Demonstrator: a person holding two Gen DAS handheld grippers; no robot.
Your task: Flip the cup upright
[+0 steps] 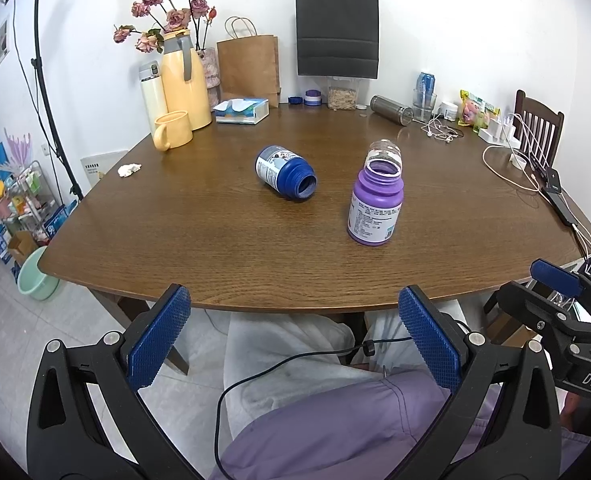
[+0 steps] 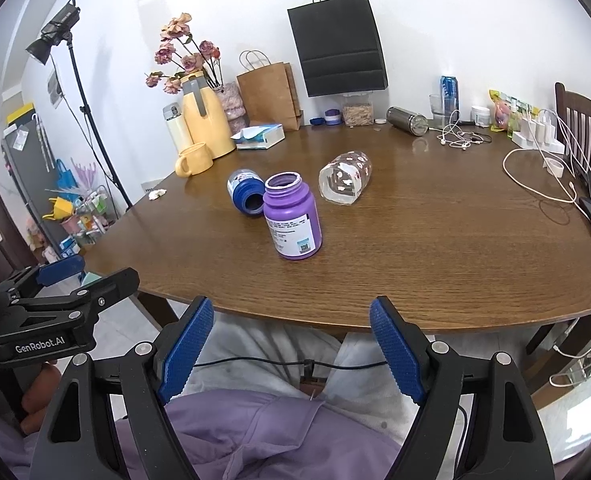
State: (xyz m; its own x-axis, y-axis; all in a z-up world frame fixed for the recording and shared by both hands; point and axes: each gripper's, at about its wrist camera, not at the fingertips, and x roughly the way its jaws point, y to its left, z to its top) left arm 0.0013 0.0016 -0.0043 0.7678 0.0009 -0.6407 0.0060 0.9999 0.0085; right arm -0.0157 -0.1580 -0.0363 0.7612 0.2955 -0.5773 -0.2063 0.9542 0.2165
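Observation:
A clear patterned cup (image 2: pixel 345 178) lies on its side on the brown table (image 2: pixel 435 248), its mouth toward me; in the left wrist view only its far end (image 1: pixel 384 151) shows behind the purple bottle (image 1: pixel 375 204). That purple bottle (image 2: pixel 293 218) stands upright without a cap. A blue bottle (image 1: pixel 285 172) (image 2: pixel 246 191) lies on its side, mouth toward me. My left gripper (image 1: pixel 293 340) and right gripper (image 2: pixel 291 350) hang open before the table's near edge, over a person's lap, with nothing between their fingers.
Along the back stand a yellow mug (image 1: pixel 172 130), a yellow jug (image 1: pixel 183 84), a tissue box (image 1: pixel 242 110), paper bags (image 1: pixel 249 66), a steel flask (image 1: pixel 391 109) and a can (image 1: pixel 426 84). Cables (image 1: pixel 507 168) and a chair (image 1: pixel 537 124) are at the right.

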